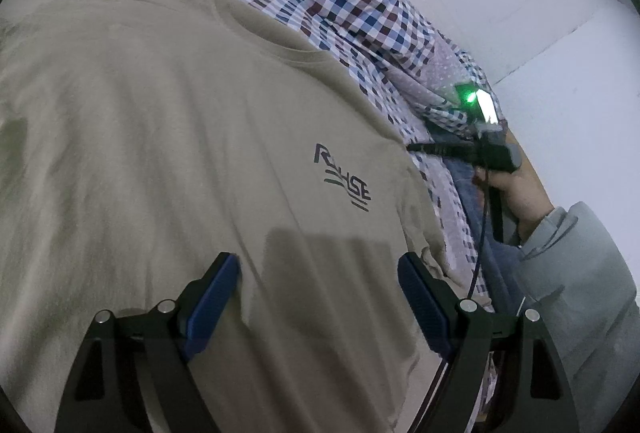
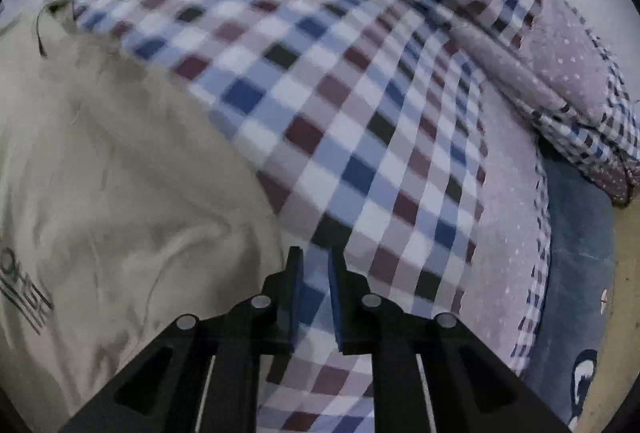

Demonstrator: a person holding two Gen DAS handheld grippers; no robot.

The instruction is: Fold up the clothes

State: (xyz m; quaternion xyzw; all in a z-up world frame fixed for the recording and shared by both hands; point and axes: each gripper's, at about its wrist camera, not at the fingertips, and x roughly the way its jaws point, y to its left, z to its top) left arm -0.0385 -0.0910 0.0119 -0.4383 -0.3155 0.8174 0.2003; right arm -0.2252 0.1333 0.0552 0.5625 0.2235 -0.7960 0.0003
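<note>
The beige T-shirt (image 1: 168, 137), soft, light cotton lying flat on the checked bedspread (image 2: 360, 105), likely drapes limply and is best pinched at a sleeve or hem edge, with the left gripper (image 1: 318, 269) wide open above it and the right gripper (image 2: 314, 273) nearly closed, empty, beside its edge.

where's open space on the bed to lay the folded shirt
Bare checked quilt runs free between the beige shirt and the dotted pillow; the right gripper hangs over its near end. Crowded: the shirt fills the left, under the left gripper; the pillow fills the far right corner.
</note>
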